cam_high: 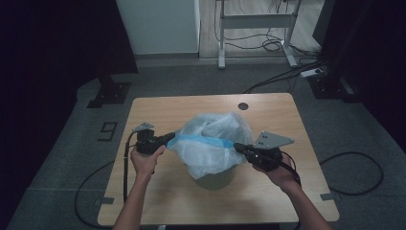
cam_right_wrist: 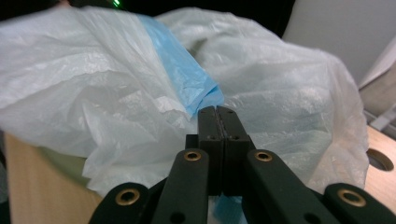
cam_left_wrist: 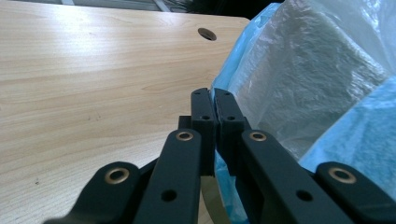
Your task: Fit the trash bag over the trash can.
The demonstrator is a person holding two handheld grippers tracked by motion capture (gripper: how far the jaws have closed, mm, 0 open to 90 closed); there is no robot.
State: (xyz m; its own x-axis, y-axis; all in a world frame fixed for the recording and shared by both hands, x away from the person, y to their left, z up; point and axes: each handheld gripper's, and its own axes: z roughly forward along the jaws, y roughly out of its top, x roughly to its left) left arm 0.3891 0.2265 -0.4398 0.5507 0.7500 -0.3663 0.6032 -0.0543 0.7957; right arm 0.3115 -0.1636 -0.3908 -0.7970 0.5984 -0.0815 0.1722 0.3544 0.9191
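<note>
A thin white plastic bag (cam_high: 213, 129) lines a small round bin (cam_high: 216, 179) at the middle of the table (cam_high: 158, 110). A blue band (cam_high: 203, 141) runs along the bag's rim, stretched between my two grippers. My left gripper (cam_high: 171, 138) is shut on the band's left end; in the left gripper view its tips (cam_left_wrist: 214, 95) pinch the blue film beside the bag (cam_left_wrist: 303, 74). On the band's right end my right gripper (cam_high: 238, 147) is shut too. In the right gripper view the blue band (cam_right_wrist: 182, 70) runs into the closed tips (cam_right_wrist: 216, 112).
A cable hole (cam_high: 243, 106) sits near the table's far edge, also in the left gripper view (cam_left_wrist: 207, 33). Bare wood lies to the left and front of the bin. Cables trail over the grey floor (cam_high: 354, 165) around the table.
</note>
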